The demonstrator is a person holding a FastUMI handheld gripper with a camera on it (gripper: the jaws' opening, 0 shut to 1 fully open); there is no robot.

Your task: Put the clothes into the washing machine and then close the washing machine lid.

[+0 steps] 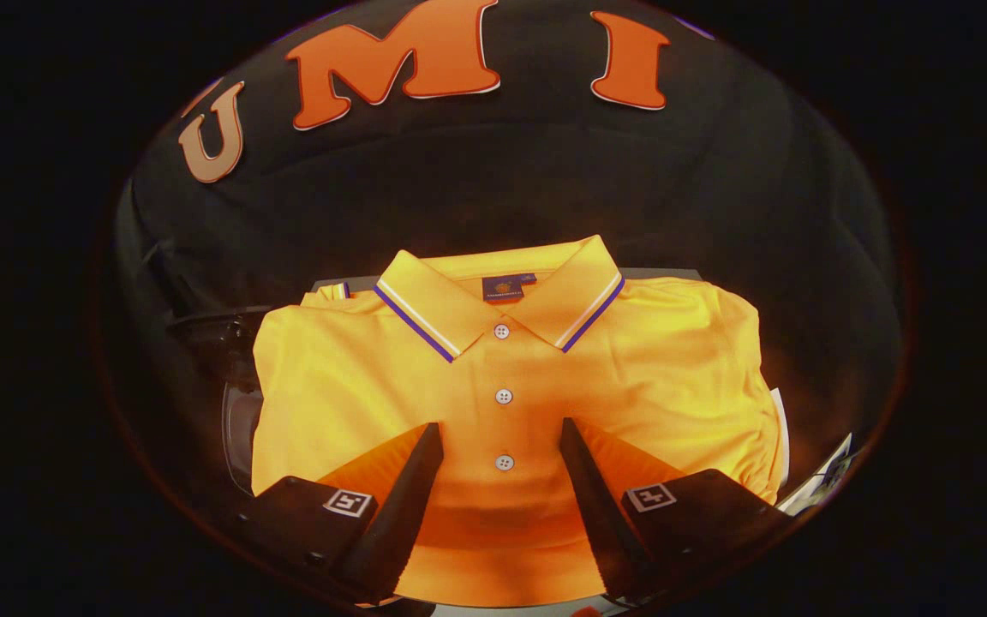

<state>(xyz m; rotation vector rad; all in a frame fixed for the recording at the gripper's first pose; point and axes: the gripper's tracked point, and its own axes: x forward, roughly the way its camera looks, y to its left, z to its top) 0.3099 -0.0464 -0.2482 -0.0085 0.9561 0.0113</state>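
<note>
A folded yellow polo shirt with a purple-and-white striped collar and three buttons lies flat just ahead of me. My gripper hovers over its lower front, fingers apart, the button placket running between them. Nothing is pinched between the fingers. The shirt rests on a grey surface whose far edge peeks out behind the collar.
A dark rounded object sits to the left of the shirt, partly hidden. White paper or a tag pokes out beside the shirt on the right. The booth's black cloth wall stands behind.
</note>
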